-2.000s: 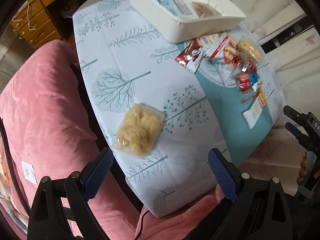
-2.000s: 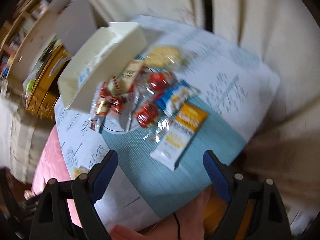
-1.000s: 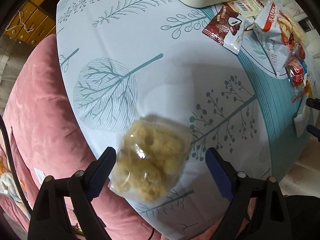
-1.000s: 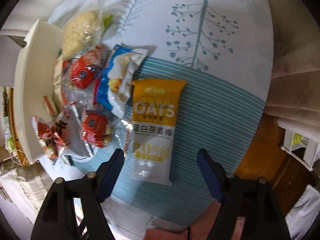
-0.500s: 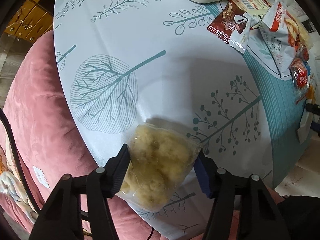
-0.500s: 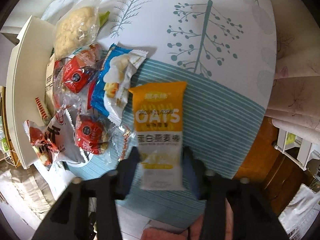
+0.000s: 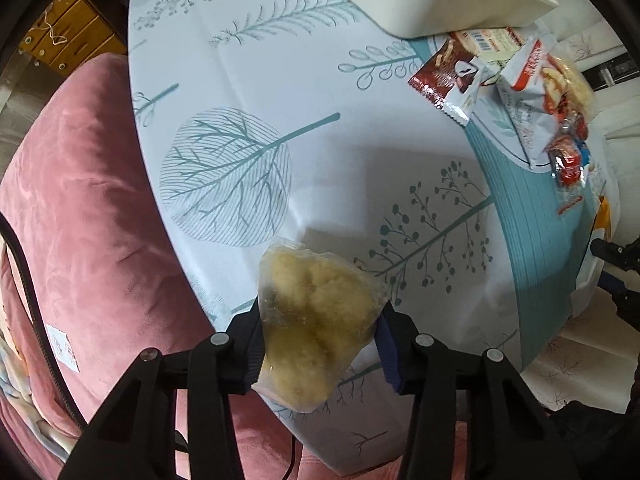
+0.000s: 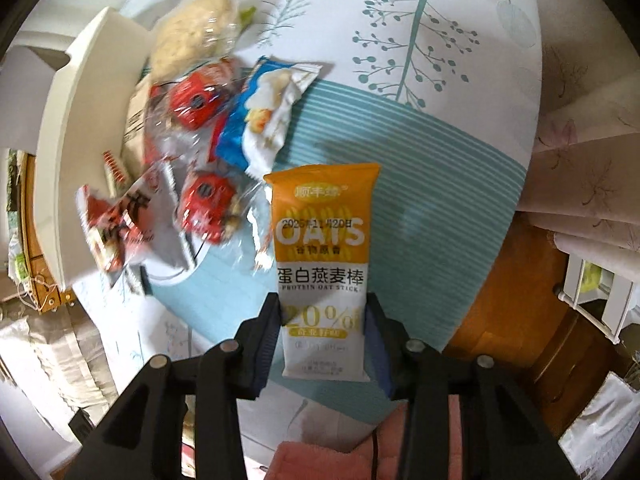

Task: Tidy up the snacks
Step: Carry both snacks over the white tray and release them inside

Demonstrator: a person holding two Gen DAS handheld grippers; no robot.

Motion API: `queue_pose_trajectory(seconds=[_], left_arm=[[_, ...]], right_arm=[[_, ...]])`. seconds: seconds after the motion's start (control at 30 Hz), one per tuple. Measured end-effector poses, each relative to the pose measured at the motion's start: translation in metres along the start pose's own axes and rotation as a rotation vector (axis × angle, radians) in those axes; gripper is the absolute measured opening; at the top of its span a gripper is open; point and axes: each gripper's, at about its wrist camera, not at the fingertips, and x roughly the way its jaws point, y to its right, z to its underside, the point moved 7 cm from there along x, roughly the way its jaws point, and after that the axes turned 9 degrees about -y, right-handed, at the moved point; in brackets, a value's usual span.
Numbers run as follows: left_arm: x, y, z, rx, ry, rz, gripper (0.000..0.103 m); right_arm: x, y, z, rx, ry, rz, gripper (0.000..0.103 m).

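Observation:
In the left wrist view a clear bag of pale yellow puffed snacks (image 7: 316,300) hangs just above the tablecloth (image 7: 280,60). My left gripper (image 7: 318,332) points down, its jaws closing with both blue pads pressed on the bag's sides. In the right wrist view my right gripper (image 8: 323,320) is shut on the white lower end of an orange OATS bar (image 8: 322,232), which is lifted off the teal stripes. The white tray (image 7: 480,4) stands at the far end of the table, and its long wall (image 8: 76,128) shows at the left in the right wrist view.
Loose snacks lie beside the tray: a brown packet (image 7: 444,80), a blue packet (image 8: 264,120), red wrapped pieces (image 8: 208,204) and another pale puffed bag (image 8: 192,44). A pink cushion (image 7: 80,220) borders the table's left edge. Wooden drawers (image 7: 68,28) stand behind it.
My left gripper has closed on the puffed snack bag and raised it slightly. The right gripper has closed on the oat bar and lifted it off the table.

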Motion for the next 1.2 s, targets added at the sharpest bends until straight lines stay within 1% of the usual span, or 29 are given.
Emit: queue_pose_trajectory(seconds=[0.17, 0.27, 0.33, 0.5, 0.53, 0.6, 0.67, 0.87, 1.0, 1.07, 1.2], left_arm=[[-0.023, -0.002, 0.010, -0.001, 0.051, 0.016, 0.046], [-0.040, 0.000, 0.014, -0.003, 0.062, 0.024, 0.046], [-0.053, 0.004, 0.016, -0.005, 0.069, 0.043, 0.046], [-0.084, 0.009, 0.018, -0.020, 0.079, 0.091, 0.046], [-0.091, 0.009, 0.017, -0.024, 0.072, 0.105, 0.046], [-0.103, 0.010, 0.015, -0.039, 0.083, 0.139, 0.046], [-0.118, 0.014, 0.011, -0.045, 0.093, 0.169, 0.046], [-0.155, 0.027, -0.008, -0.070, 0.137, 0.166, 0.046], [-0.170, 0.036, -0.025, -0.100, 0.149, 0.174, 0.046], [-0.178, 0.042, -0.035, -0.117, 0.161, 0.196, 0.046], [-0.192, 0.052, -0.057, -0.150, 0.191, 0.208, 0.046]], right_arm=[[-0.005, -0.001, 0.032, -0.051, 0.034, 0.001, 0.041], [-0.010, -0.001, 0.046, -0.088, 0.048, 0.014, 0.041], [-0.016, -0.001, 0.056, -0.111, 0.065, 0.019, 0.041], [-0.030, -0.003, 0.067, -0.153, 0.093, 0.015, 0.041], [-0.033, -0.005, 0.068, -0.163, 0.098, 0.016, 0.041], [-0.039, -0.010, 0.069, -0.198, 0.108, 0.018, 0.041], [-0.044, -0.014, 0.066, -0.232, 0.120, 0.016, 0.041], [-0.066, -0.038, 0.043, -0.338, 0.157, -0.001, 0.041], [-0.080, -0.059, 0.019, -0.410, 0.184, -0.005, 0.041], [-0.087, -0.071, 0.009, -0.450, 0.197, -0.007, 0.041], [-0.104, -0.096, -0.016, -0.543, 0.244, 0.005, 0.041]])
